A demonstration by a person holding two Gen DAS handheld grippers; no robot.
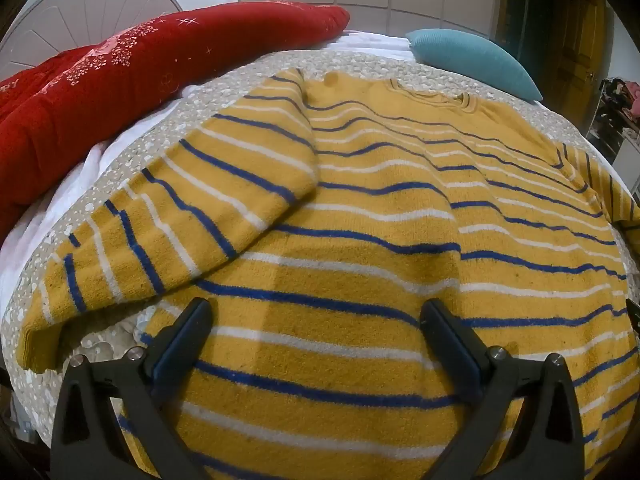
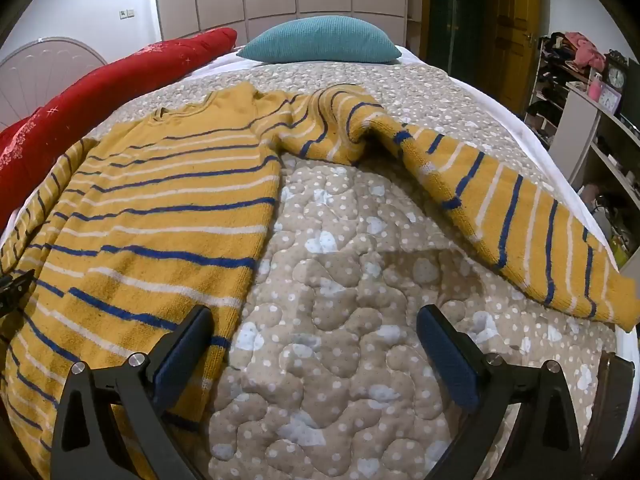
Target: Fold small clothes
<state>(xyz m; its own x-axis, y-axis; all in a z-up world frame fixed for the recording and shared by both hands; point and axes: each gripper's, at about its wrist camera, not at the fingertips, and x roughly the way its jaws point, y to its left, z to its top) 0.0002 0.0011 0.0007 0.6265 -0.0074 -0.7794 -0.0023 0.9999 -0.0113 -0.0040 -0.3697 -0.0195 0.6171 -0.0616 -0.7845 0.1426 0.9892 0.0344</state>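
Observation:
A yellow sweater [image 1: 380, 216] with blue and white stripes lies flat on the quilted bed cover [image 1: 132, 152], neck toward the far side. Its left sleeve [image 1: 168, 232] lies spread beside the body, overlapping its edge. My left gripper [image 1: 316, 320] is open and empty above the lower body of the sweater. In the right wrist view the sweater body [image 2: 152, 216] lies at left and its right sleeve [image 2: 500, 204] stretches out to the right. My right gripper [image 2: 316, 328] is open and empty, over the bed cover [image 2: 340, 280] beside the sweater's side edge.
A red pillow [image 1: 100, 92] lies along the left side of the bed, and also shows in the right wrist view [image 2: 100, 92]. A teal cushion [image 2: 320, 40] sits at the far end. Shelves with clutter [image 2: 592, 120] stand to the right. A white headboard [image 1: 80, 12] stands behind the red pillow.

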